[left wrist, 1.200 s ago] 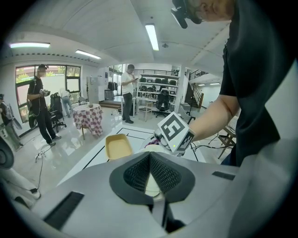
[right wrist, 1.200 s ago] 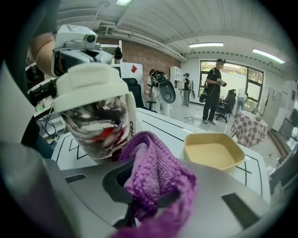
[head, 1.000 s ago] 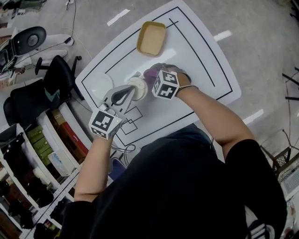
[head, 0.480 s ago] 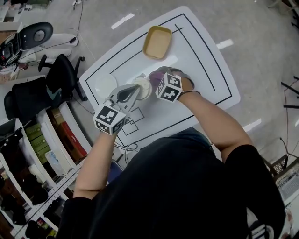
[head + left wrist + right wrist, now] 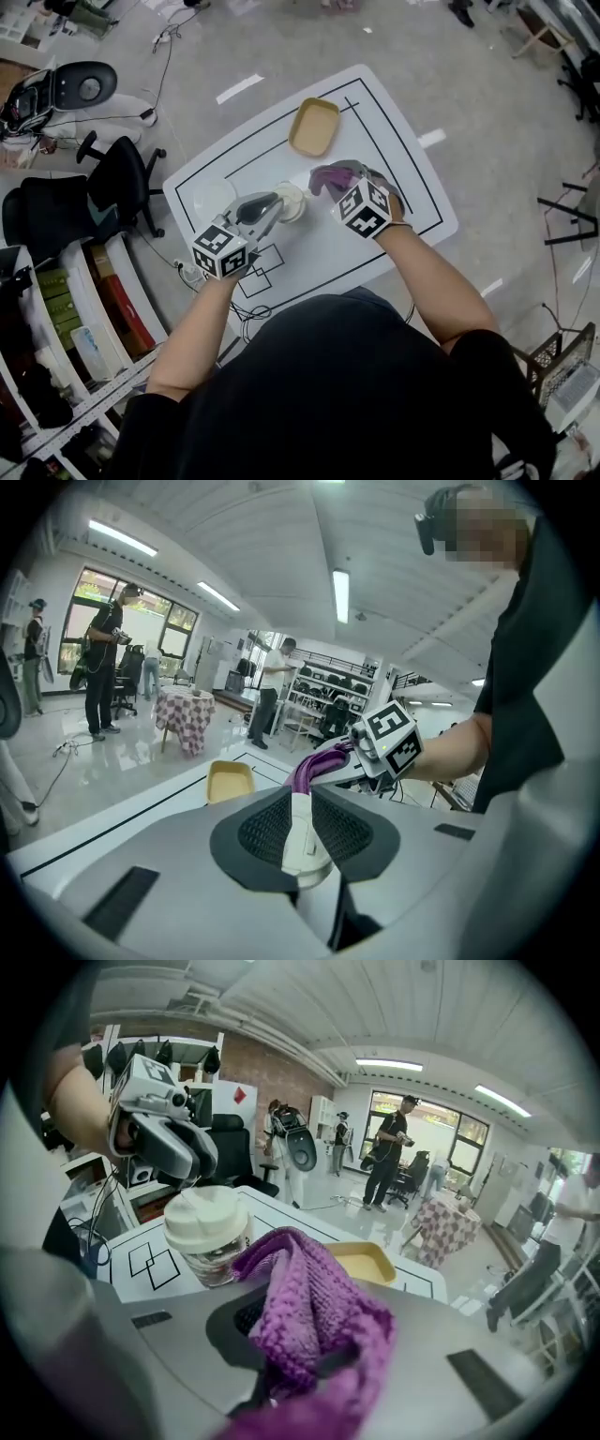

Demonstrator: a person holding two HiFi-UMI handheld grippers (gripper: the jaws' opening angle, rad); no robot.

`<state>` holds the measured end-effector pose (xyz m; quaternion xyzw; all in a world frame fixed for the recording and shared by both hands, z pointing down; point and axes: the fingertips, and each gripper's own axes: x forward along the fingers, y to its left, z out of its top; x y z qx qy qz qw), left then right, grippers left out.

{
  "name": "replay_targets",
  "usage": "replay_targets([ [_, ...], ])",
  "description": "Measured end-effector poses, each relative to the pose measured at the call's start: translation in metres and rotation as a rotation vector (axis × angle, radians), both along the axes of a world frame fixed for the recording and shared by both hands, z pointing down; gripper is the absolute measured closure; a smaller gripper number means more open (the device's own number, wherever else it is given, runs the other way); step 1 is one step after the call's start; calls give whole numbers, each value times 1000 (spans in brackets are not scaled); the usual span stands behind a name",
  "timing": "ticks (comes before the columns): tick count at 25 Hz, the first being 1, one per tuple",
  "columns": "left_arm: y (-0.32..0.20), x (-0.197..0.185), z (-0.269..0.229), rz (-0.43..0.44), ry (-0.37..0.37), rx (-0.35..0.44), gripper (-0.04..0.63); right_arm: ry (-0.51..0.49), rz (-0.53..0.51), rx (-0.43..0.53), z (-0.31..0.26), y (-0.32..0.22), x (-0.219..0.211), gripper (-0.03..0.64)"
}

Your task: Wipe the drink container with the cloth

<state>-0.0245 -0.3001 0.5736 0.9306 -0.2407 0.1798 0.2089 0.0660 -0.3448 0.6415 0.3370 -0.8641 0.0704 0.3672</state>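
The drink container (image 5: 292, 201) stands upright, lid up, mid-table (image 5: 403, 187), gripped by the left gripper (image 5: 278, 205), whose jaws have just been opening slightly. The right gripper (image 5: 336, 180) squeezes the purple cloth (image 5: 305, 1316) beside it. Around are grey floor (image 5: 469, 94), chairs (image 5: 122, 173) and shelves (image 5: 84, 309).

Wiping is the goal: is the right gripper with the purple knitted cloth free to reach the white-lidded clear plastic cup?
Probably yes: nothing stands between the right gripper, shut on the purple knitted cloth, and the white-lidded clear plastic cup.

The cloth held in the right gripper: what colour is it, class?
Purple. The cloth shows best in the right gripper view.
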Motion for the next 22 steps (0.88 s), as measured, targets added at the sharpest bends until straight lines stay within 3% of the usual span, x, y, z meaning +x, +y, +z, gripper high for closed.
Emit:
replay_targets([
  [7, 10, -21, -54, -8, 69, 74, 468, -47, 142, 140, -94, 13, 22, 538],
  [16, 44, -75, -114, -44, 41, 205, 457, -126, 256, 344, -208, 62, 8, 538],
  [22, 79, -118, -149, -62, 28, 271, 451, -189, 305, 384, -256, 102, -8, 538],
])
